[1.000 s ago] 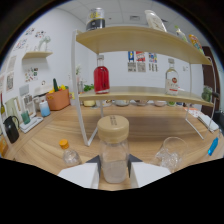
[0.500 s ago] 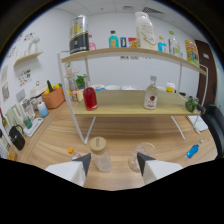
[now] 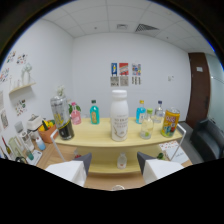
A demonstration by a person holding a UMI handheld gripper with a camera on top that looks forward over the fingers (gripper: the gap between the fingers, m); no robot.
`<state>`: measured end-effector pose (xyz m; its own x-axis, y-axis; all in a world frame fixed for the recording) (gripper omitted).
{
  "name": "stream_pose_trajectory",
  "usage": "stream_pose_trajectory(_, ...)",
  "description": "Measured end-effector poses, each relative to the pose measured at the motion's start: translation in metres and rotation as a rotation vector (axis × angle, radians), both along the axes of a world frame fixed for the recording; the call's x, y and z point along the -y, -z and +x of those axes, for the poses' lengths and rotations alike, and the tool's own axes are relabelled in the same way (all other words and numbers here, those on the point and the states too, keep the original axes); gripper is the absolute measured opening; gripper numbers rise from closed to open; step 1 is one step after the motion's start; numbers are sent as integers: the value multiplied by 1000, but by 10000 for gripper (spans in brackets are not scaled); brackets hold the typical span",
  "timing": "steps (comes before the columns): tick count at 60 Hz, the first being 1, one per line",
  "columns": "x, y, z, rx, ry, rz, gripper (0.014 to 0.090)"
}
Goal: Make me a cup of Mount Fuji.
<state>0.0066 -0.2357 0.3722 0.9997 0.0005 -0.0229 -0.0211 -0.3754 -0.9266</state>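
The gripper [image 3: 114, 167] hangs with its two white fingers [image 3: 70, 170] spread apart and nothing between them, well short of the wooden shelf [image 3: 100, 141]. Open air lies between the fingertips and the shelf's front edge. Since half a second ago the view has risen from the lower shelf and table to the top tier. Beyond the fingers, centred, stands the white bottle [image 3: 119, 115] (tall, capped, labelled, upright), with a teal bottle [image 3: 94, 112] and silver can [image 3: 60, 113] leftward and a yellow can [image 3: 171, 123] rightward.
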Motion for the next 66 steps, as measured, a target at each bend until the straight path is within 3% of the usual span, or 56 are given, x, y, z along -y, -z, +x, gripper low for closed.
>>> stream_pose_trajectory(8,-49,-44,12,19,7,151,850)
stream_pose_trajectory(15,-94,-55,12,15,-8,230,846)
stream_pose_trajectory(20,-119,-49,13,24,-15,242,847)
stream_pose_trajectory(22,-126,-48,12,28,-19,252,817)
stream_pose_trajectory(31,-146,-26,15,24,-4,202,557)
stream_pose_trajectory(33,-146,-26,17,20,3,202,509)
stream_pose_trajectory(44,-141,-27,15,-1,-14,195,491)
stream_pose_trajectory(59,-92,-86,26,-5,-54,329,485)
stream_pose_trajectory(66,-61,-81,47,-29,-30,337,483)
